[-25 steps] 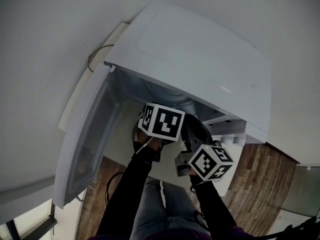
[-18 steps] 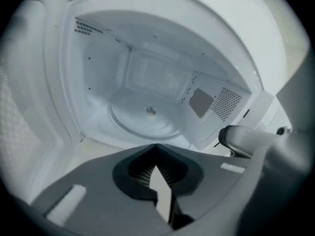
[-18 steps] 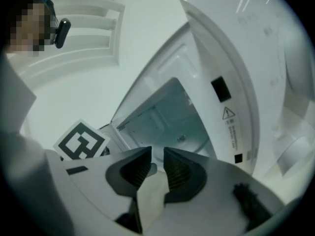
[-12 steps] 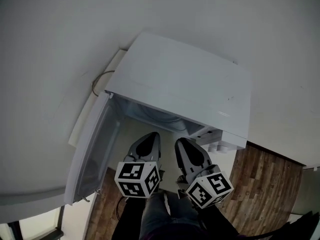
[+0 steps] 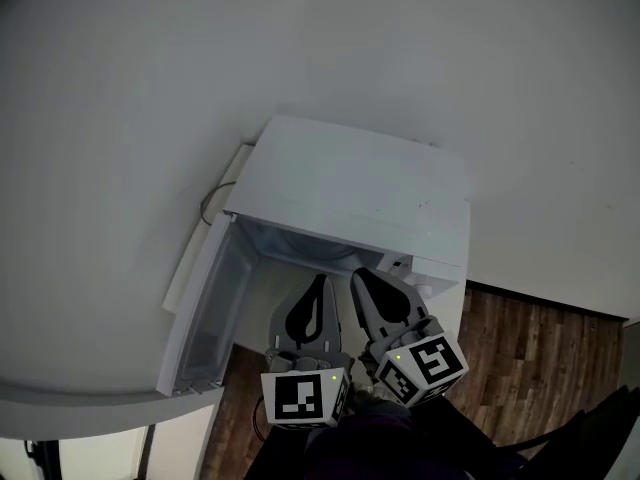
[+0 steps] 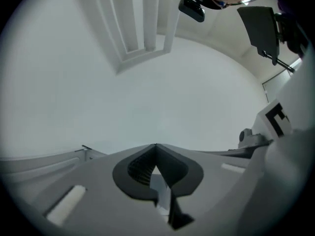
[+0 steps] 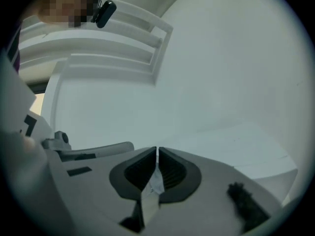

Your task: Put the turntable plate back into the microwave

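The white microwave (image 5: pixel 370 188) stands against the wall with its door (image 5: pixel 205 308) swung open to the left. Only a strip of its cavity (image 5: pixel 300 240) shows, and I can make out no turntable plate in any view. Both grippers hang side by side in front of the opening, pulled back from it. My left gripper (image 5: pixel 320 280) (image 6: pixel 156 145) is shut, its tips meeting on nothing. My right gripper (image 5: pixel 358 273) (image 7: pixel 157 149) is closing, with a hairline slit between its pads and nothing in it. Both gripper views look at bare white wall and ceiling.
Wooden floor (image 5: pixel 530 348) lies to the right of the microwave. A thin cable (image 5: pixel 215 193) loops behind its left rear corner. The open door juts out on the left. In the left gripper view the right gripper's marker cube (image 6: pixel 278 119) shows at the right edge.
Both grippers have drawn back out of the microwave's mouth toward me and risen. Their jaws, apart a second ago, have come together. The microwave looks smaller and farther away.
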Available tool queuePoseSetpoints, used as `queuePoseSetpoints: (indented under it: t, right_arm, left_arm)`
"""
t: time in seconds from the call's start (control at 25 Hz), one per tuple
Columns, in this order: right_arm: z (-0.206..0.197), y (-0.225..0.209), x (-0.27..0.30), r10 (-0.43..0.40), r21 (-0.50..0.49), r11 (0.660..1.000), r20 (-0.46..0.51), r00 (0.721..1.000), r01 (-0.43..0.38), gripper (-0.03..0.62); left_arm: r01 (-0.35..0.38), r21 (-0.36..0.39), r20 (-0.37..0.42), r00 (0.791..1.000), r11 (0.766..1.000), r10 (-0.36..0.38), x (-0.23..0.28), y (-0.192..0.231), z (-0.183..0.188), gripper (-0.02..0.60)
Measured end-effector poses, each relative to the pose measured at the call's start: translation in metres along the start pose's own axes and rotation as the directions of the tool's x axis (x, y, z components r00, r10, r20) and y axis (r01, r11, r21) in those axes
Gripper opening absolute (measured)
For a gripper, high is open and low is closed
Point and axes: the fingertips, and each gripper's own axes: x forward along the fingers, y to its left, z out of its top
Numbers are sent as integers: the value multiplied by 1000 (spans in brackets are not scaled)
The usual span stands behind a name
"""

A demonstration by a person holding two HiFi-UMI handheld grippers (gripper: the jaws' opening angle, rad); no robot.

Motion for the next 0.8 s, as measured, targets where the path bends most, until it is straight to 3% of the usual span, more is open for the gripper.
queuePoseSetpoints:
  t: [0.16, 0.36, 0.8]
  right_arm:
    - [16, -3, -5, -11, -45, 999, 35, 999, 13, 15]
    - [23, -5, -11, -45, -159, 986, 39, 998, 51, 12]
    - [25, -2, -11, -22, -172, 985, 43, 999, 29, 9]
  left_arm:
    - [-25, 27, 55, 998, 999, 24, -4, 1, 17, 8]
    - [-34, 21, 59, 998, 999, 33, -2, 1, 19, 8]
    - [-38, 39, 51, 998, 999, 36, -2, 1, 17, 8]
